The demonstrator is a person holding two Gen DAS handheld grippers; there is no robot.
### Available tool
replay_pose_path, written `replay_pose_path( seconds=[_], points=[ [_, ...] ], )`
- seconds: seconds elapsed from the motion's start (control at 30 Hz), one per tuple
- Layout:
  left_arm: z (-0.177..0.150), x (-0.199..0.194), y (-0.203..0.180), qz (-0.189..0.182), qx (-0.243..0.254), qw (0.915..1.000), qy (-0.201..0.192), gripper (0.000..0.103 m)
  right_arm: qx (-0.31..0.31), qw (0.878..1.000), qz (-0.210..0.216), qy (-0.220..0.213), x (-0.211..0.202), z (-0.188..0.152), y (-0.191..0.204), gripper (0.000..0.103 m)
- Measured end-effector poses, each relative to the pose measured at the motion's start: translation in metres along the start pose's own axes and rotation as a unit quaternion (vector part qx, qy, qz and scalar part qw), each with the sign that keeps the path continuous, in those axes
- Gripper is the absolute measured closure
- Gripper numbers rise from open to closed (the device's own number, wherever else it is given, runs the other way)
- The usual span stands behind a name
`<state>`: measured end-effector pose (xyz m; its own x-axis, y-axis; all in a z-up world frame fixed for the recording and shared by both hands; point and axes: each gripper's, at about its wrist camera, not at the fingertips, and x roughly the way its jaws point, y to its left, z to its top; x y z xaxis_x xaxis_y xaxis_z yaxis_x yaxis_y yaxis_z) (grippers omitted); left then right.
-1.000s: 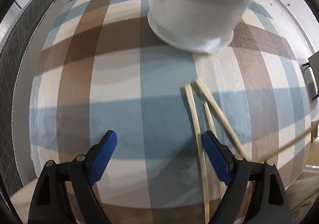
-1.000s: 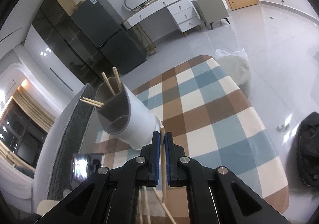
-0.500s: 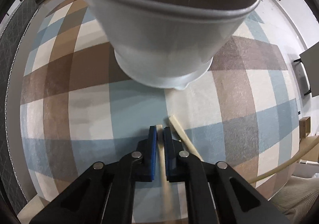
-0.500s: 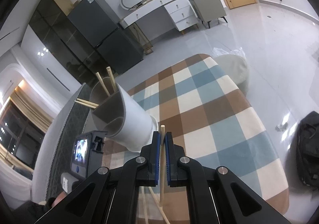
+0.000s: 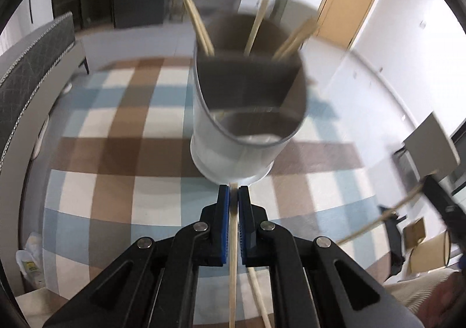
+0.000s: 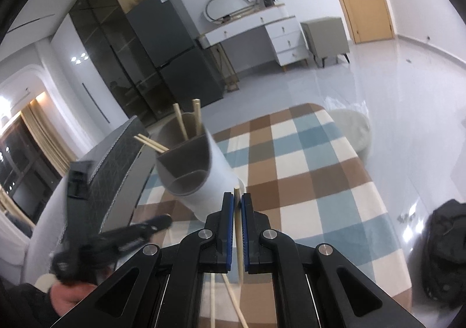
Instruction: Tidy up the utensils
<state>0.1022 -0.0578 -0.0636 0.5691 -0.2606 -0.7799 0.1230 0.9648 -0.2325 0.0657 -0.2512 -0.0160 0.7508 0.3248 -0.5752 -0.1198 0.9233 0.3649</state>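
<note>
In the left wrist view we see the left gripper with its blue pads pressed on a chopstick, which runs straight between the two fingers, its tip just below the base of the white holder on the checked cloth. In the right wrist view the right gripper clamps another chopstick the same way, its end standing a little above the fingertips, just beside the holder.
</note>
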Motion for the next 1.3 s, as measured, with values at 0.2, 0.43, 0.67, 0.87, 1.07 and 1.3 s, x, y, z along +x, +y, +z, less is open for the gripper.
replay_pose_path(
  seconds=[0.2, 0.43, 0.67, 0.87, 1.07, 1.3],
  points=[
    [-0.021, -0.022, -0.005, -0.011, 0.014, 0.9982, -0.058, 0.101, -0.011, 1.0, -0.006, -0.002, -0.01, -0.012, 0.012, 0.099],
    [-0.025, -0.047, 0.006, -0.024, 0.014, 0.9962, -0.083, 0.101, -0.024, 1.0, -0.01, -0.006, -0.018, -0.021, 0.02, 0.099],
    [-0.026, -0.06, 0.001, -0.022, 0.022, 0.9955, -0.09, 0.101, -0.028, 0.999, -0.012, -0.01, -0.023, -0.024, 0.024, 0.099],
    [-0.022, -0.063, -0.004, -0.005, 0.035, 0.9964, -0.077, 0.102, -0.032, 0.999, -0.011, -0.013, -0.023, -0.028, 0.029, 0.099],
    [-0.021, -0.066, -0.004, -0.01, 0.034, 0.9972, -0.065, 0.102, -0.033, 0.999, -0.01, -0.013, -0.026, -0.03, 0.033, 0.099],
    [-0.016, -0.081, -0.008, -0.009, 0.048, 0.9962, -0.072, 0.102, -0.037, 0.999, -0.005, -0.026, -0.035, -0.024, 0.04, 0.099]
  ],
)
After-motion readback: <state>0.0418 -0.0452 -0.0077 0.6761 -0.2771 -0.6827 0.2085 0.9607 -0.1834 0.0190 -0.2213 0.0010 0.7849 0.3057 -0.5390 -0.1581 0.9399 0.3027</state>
